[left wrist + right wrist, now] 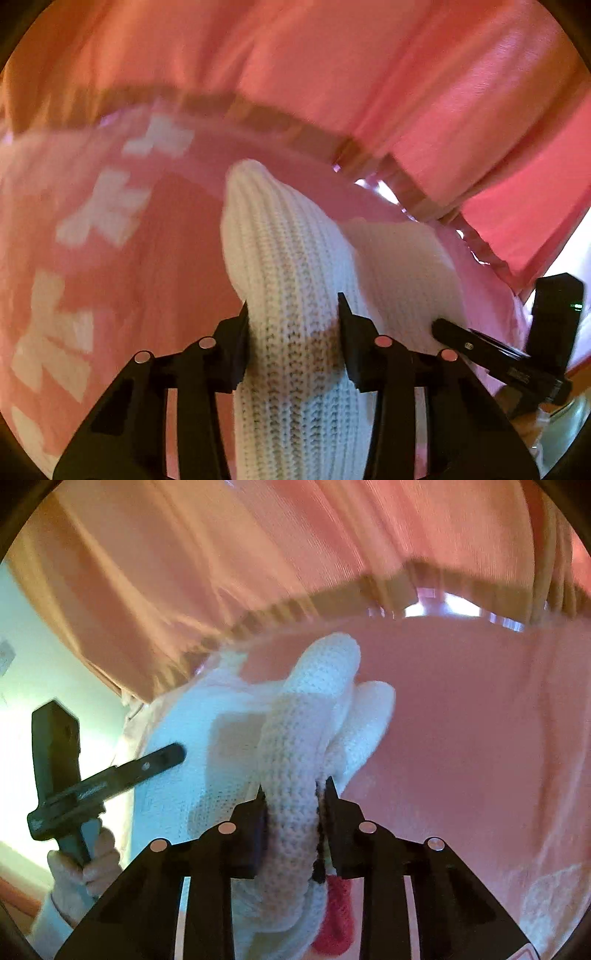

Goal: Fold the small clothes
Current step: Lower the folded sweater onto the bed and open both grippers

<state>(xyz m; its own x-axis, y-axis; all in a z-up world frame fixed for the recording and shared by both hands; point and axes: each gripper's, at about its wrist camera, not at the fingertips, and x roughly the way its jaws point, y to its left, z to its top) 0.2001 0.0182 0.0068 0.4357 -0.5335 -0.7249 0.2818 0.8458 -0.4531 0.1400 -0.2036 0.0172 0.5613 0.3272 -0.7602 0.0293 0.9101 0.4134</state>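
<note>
The left gripper (293, 314) pinches a ridge of the white ribbed knit garment (291, 266) between its jaws, and the right gripper (293, 790) pinches another bunched fold. The garment lies on the pink cloth-covered surface (461, 720), near its far edge by the pink curtain (332, 66), with open cloth on both sides.

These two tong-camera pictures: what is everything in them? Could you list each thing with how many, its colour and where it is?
knitted garment: one, white, bunched into a ridge between both tongs, with a small red part near the right tongs
cloth cover: one, pink with white cross shapes, spread under the garment
curtain: one, pinkish orange, hanging behind
left tongs: one, black, shut on the garment
right tongs: one, black, shut on the garment
gloved hand: one, white glove, gripping the left tongs' handle
</note>
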